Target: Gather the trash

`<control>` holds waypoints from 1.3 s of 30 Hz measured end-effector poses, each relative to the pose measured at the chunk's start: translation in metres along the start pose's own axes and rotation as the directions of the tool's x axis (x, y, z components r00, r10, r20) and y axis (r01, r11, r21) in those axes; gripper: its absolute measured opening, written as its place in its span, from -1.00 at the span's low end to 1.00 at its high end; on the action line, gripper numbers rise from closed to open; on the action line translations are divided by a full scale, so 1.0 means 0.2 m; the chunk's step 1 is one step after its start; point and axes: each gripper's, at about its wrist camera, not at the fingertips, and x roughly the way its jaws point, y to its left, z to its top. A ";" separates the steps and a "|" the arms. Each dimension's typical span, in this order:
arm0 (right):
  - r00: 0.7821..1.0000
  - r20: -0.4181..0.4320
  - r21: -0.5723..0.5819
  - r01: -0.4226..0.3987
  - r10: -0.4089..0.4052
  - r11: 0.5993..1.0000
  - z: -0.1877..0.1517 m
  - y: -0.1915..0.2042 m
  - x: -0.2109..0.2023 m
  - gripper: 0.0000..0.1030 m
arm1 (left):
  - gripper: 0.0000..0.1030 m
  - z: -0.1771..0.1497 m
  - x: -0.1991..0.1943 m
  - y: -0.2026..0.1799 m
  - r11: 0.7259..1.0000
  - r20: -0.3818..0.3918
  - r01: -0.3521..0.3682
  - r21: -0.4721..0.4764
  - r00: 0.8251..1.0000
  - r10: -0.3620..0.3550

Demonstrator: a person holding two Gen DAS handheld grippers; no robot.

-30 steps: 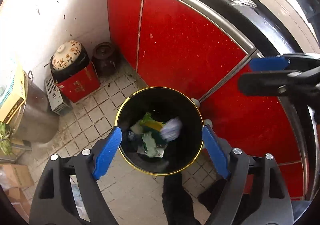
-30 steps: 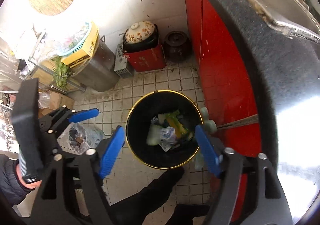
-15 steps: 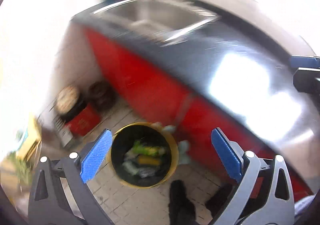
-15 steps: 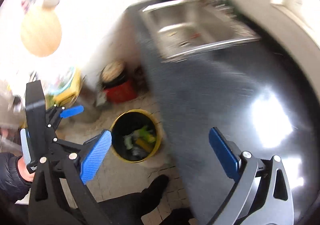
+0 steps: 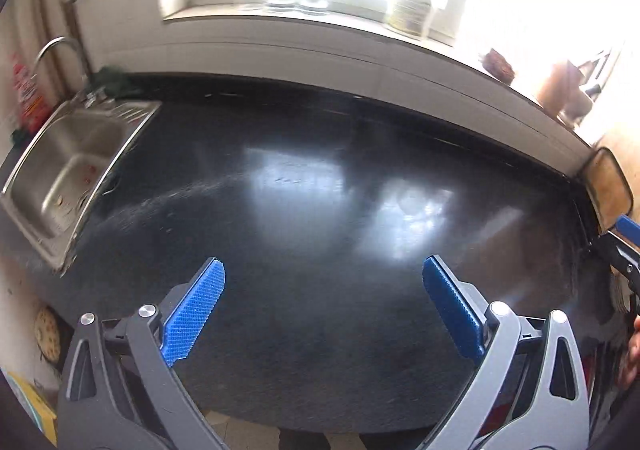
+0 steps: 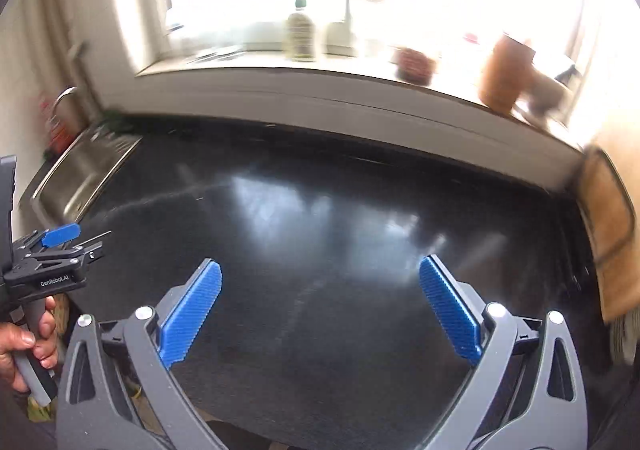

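Observation:
Both grippers hang above a glossy black countertop (image 5: 320, 209). My left gripper (image 5: 322, 270) is open, its blue pads wide apart with nothing between them. My right gripper (image 6: 320, 270) is open too and holds nothing. In the right wrist view the left gripper's body (image 6: 52, 258) shows at the left edge, held by a hand (image 6: 24, 350). A part of the right gripper (image 5: 624, 246) shows at the right edge of the left wrist view. No trash and no bin is in view.
A steel sink (image 5: 68, 165) with a tap (image 5: 60, 49) is set in the counter at the left. A windowsill (image 6: 320, 69) at the back carries a bottle (image 6: 299, 29), a dark bowl (image 6: 414, 63) and a brown jar (image 6: 506, 73). A wooden board (image 6: 608, 226) leans at the right.
Both grippers rose from over the black bin on the floor and swung up over the countertop. Their jaws stand a little wider. The bin has left both views.

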 end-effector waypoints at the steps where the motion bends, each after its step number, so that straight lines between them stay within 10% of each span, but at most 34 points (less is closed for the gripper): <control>1: 1.000 -0.002 0.043 0.017 -0.017 0.999 -0.01 -0.09 -0.02 0.86 | 0.87 0.02 0.02 -0.05 1.000 -0.006 0.003 0.022 1.000 -0.003; 10: 0.999 -0.021 0.145 0.050 -0.047 0.988 -0.11 -0.37 -0.06 0.86 | 0.87 0.04 0.09 -0.32 0.993 -0.045 0.006 0.114 0.999 -0.001; 39: 0.999 -0.049 0.141 0.017 -0.011 0.990 -0.08 -0.35 0.04 0.86 | 0.87 0.04 0.09 -0.28 0.994 -0.056 -0.004 0.108 0.998 0.010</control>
